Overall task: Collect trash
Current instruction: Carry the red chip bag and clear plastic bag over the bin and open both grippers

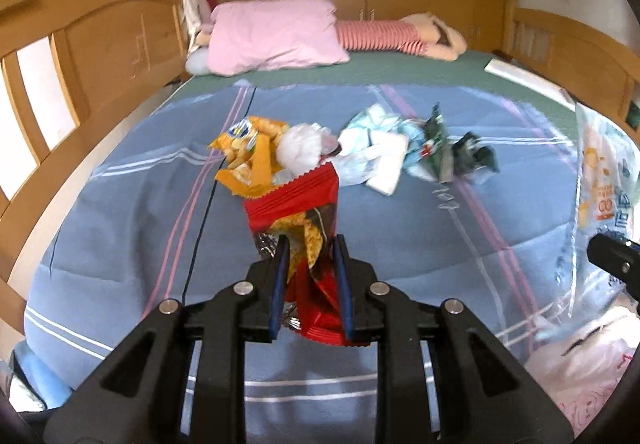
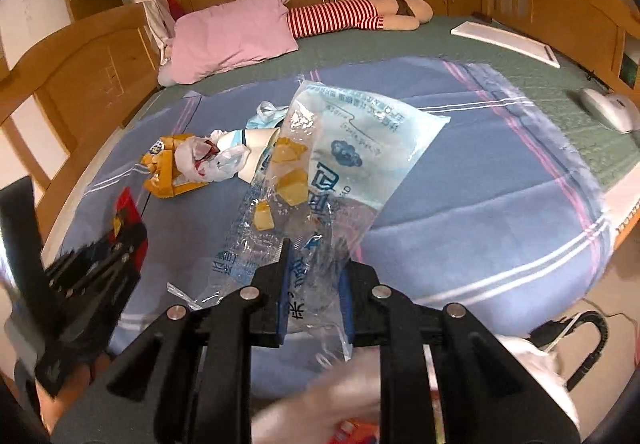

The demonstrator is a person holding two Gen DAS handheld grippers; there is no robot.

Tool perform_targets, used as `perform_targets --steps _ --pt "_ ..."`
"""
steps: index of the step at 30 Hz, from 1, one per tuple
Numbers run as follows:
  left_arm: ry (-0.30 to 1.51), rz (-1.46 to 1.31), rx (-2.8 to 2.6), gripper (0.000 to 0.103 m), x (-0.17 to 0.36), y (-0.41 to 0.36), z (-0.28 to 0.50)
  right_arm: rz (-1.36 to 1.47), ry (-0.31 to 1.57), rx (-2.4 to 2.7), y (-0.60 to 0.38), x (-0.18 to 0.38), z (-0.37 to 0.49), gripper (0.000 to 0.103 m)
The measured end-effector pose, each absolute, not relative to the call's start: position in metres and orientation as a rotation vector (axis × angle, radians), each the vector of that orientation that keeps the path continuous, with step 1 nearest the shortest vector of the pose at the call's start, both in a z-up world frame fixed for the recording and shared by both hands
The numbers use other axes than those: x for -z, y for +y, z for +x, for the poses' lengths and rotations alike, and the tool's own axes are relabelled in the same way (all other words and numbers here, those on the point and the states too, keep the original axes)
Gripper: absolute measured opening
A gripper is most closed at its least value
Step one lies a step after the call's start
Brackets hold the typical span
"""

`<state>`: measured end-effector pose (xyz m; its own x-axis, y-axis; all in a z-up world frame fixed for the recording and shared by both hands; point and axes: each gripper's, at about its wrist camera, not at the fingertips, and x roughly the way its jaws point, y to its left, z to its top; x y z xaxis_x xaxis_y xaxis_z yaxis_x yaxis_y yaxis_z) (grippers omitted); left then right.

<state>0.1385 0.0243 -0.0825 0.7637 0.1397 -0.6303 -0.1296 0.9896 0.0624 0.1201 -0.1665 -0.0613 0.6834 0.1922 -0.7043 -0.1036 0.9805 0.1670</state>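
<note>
Squeezing a red snack wrapper (image 1: 296,212) tight in my left gripper (image 1: 310,256) — my right gripper (image 2: 314,264) pinches a clear plastic bag (image 2: 340,164) — above the blue blanket (image 1: 400,244).

Left gripper (image 1: 310,256): black angular plastic linkage, silver round screws, two blue-padded fingers (image 1: 280,268). Right gripper (image 2: 314,264): identical black frame, silver screws, blue pads.

clear plastic bag (image 2: 344,160): blue printed characters, too distorted to read | other wrappers: no legible text
</note>
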Motion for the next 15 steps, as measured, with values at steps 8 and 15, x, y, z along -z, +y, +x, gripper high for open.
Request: perform_targets --steps 8,15 --pt "0.631 -0.027 -0.025 0.023 0.033 -0.017 0.087 0.053 0.788 -0.162 -0.218 0.038 0.062 0.021" --pt "0.574 -0.016 0.027 0.023 0.005 -0.05 0.045 -0.029 0.841 -0.164 -0.242 0.041 0.019 0.022"
